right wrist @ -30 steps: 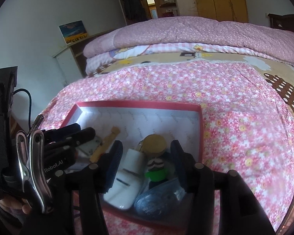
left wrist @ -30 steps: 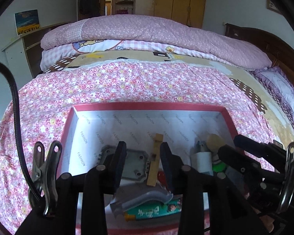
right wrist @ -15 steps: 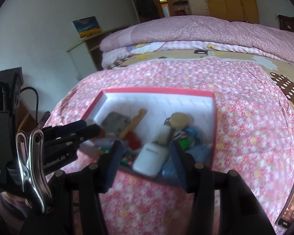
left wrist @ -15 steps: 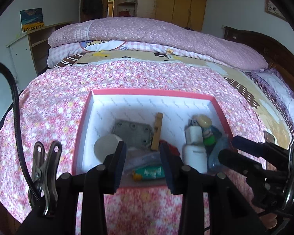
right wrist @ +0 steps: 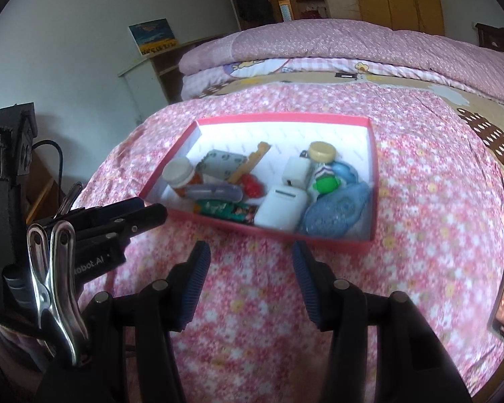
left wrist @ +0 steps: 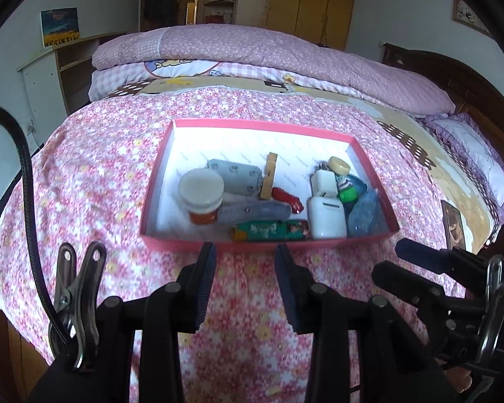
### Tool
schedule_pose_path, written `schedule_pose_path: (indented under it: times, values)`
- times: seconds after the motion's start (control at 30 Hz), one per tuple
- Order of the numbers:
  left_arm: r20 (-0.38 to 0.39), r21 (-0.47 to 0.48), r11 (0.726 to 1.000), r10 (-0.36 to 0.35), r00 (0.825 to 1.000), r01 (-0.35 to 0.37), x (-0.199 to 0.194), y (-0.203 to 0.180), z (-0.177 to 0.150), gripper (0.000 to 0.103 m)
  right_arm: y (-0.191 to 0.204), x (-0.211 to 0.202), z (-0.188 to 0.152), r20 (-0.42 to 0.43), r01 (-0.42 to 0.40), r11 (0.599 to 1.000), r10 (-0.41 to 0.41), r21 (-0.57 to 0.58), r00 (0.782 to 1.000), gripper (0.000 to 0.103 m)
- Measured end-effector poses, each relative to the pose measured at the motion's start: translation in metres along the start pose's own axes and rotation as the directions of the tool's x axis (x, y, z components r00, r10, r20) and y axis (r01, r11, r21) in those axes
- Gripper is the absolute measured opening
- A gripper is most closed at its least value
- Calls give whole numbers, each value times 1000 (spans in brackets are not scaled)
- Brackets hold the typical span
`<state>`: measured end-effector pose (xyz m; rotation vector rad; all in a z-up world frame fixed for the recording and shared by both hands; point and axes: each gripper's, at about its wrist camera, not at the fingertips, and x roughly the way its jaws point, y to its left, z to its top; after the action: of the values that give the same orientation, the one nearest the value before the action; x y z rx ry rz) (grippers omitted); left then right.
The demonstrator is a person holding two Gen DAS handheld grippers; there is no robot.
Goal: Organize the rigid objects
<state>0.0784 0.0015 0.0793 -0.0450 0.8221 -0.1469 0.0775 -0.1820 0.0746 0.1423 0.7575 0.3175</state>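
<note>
Both tools back from the one pink box [left wrist: 369, 164], left tool [left wrist: 245, 252] and right tool [right wrist: 248, 248] spread, empty.

misc items [left wrist: 327, 216] in pink box [left wrist: 258, 124]

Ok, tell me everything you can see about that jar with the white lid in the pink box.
The jar is small and round, with a broad, flat white screw lid and an orange body below that looks like plastic. It stands upright, lid closed, at the left end of the pink box, near its front wall. A grey plate lies just behind it and a grey-lilac oblong item lies against its right side. Neither gripper touches it; both are open short of the box.
</note>
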Motion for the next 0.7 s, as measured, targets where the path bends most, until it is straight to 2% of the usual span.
schedule_pose_path:
  times: [0.53,0.7]
  values:
    - [-38,12,1000,5,999,-5,-2,-2,-29,37,7,-3,-34,-34,28,999,-27,29,999,52]
    - [-58,4,1000,15,998,-14,5,-1,-36,37,6,3,-43,-55,66,997,-64,31,996,57]
